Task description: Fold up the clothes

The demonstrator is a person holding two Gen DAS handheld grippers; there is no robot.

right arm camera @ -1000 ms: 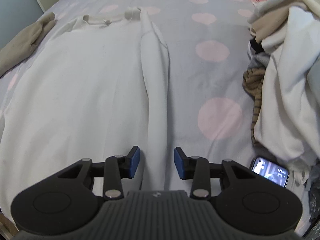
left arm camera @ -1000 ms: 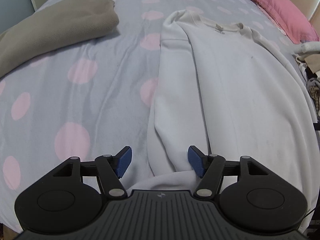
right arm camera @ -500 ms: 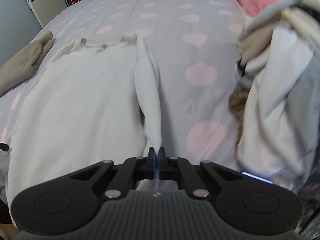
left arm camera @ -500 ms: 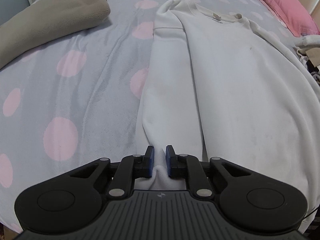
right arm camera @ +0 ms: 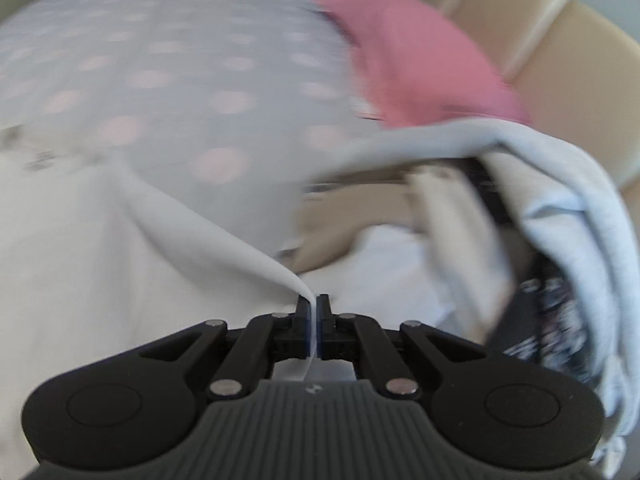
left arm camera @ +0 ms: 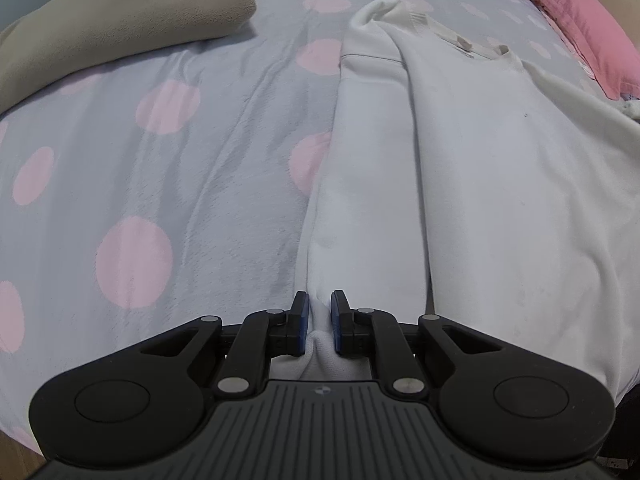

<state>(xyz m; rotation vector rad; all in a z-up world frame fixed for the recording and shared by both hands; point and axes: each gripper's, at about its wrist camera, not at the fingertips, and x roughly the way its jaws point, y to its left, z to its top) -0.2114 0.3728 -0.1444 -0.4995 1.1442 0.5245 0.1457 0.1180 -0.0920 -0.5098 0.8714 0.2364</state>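
Note:
A white sweatshirt [left arm camera: 500, 168] lies flat on the bed, neck at the far end, its left sleeve [left arm camera: 360, 152] folded along the body. My left gripper [left arm camera: 319, 316] is shut on the cuff end of that sleeve, low by the bed's near edge. In the right wrist view, which is blurred, my right gripper [right arm camera: 313, 312] is shut on the thin end of the white sweatshirt's other sleeve [right arm camera: 208, 232], and that sleeve is lifted off the bed and stretched taut toward the body [right arm camera: 72, 248].
The grey bedspread [left arm camera: 160, 168] with pink dots spreads to the left. A beige blanket [left arm camera: 120, 20] lies at the far left, a pink pillow [left arm camera: 576, 16] at the far right. A pile of loose clothes [right arm camera: 540, 220] stands close to my right gripper's right side.
Both grippers went from open to shut on the sleeve ends. The right one has since risen and swung right with its sleeve; the left one has stayed low with only a slight shift.

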